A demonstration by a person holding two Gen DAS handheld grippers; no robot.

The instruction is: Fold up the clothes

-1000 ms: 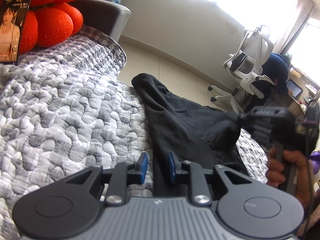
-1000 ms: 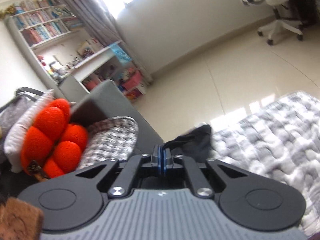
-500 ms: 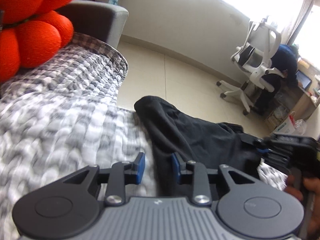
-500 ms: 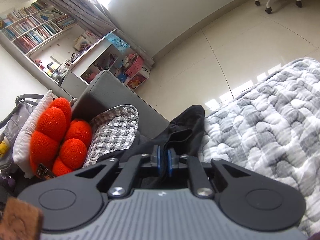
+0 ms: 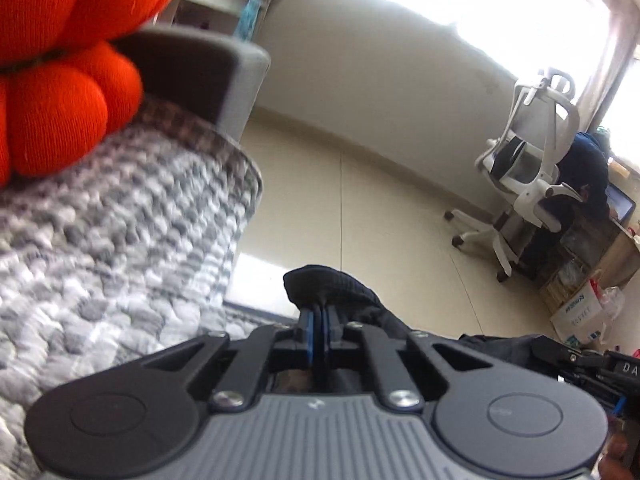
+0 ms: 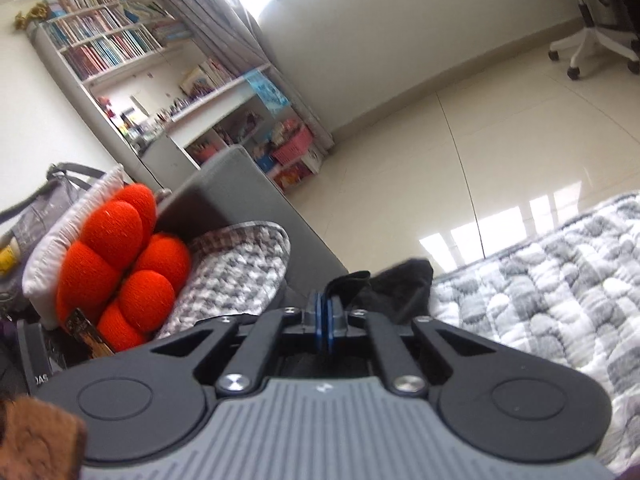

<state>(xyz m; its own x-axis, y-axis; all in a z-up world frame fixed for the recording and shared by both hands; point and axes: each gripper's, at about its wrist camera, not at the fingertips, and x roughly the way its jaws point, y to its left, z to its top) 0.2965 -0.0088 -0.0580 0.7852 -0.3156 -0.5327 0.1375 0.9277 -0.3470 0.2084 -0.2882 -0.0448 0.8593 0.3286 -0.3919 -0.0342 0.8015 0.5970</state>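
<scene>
- The left gripper has just been closed; its jaws are clamped on a fold of the black garment.
- The right gripper is clamped on the same garment.
- The garment is held above the grey quilted bed.

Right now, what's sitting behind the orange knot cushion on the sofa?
In the right wrist view, a white padded cushion stands directly behind the orange knot cushion, with a grey bag further back. The cushion covers most of both, so their lower parts cannot be seen.
</scene>
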